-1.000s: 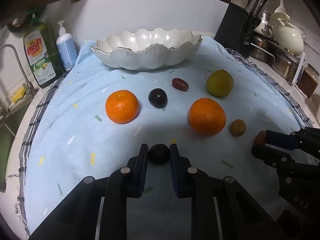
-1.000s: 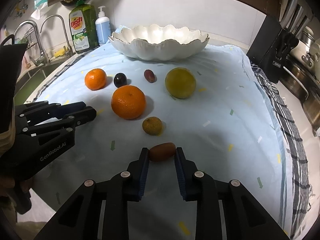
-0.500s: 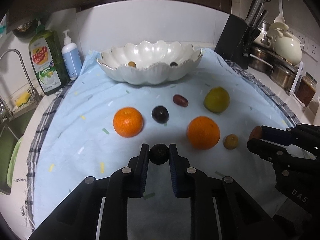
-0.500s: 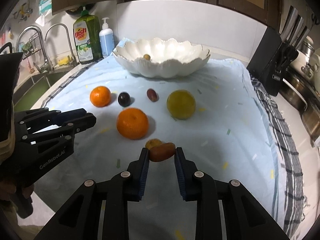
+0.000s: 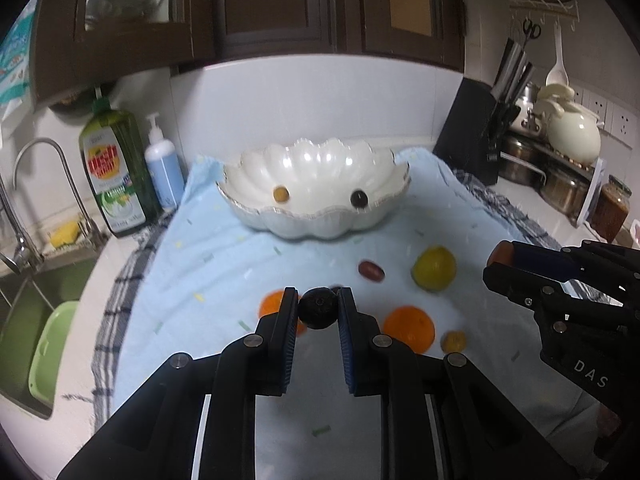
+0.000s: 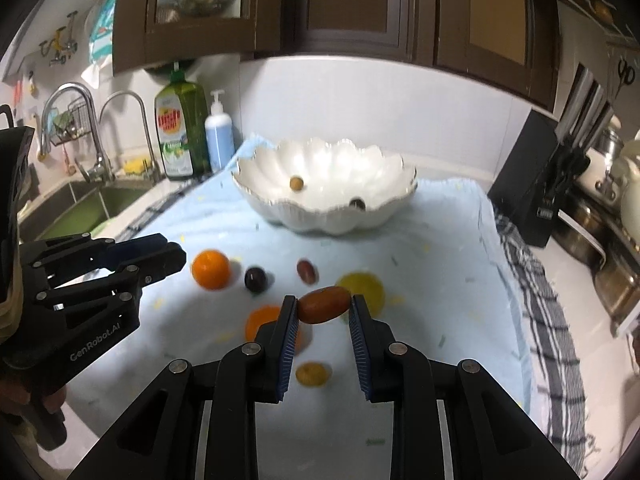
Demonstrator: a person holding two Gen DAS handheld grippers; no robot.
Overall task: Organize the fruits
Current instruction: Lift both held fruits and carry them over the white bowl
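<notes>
Left hand-held gripper (image 5: pixel 319 309) pinching dark fruit (image 5: pixel 318 313), right hand-held gripper (image 6: pixel 324 310) pinching reddish-brown fruit (image 6: pixel 324 310)

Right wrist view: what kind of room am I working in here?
Most likely a home kitchen counter: a sink with taps at the left, dish soap beside it, and a knife block with pots at the right.

Counter (image 6: pixel 576 292) under blue cloth (image 6: pixel 448 248)
</notes>
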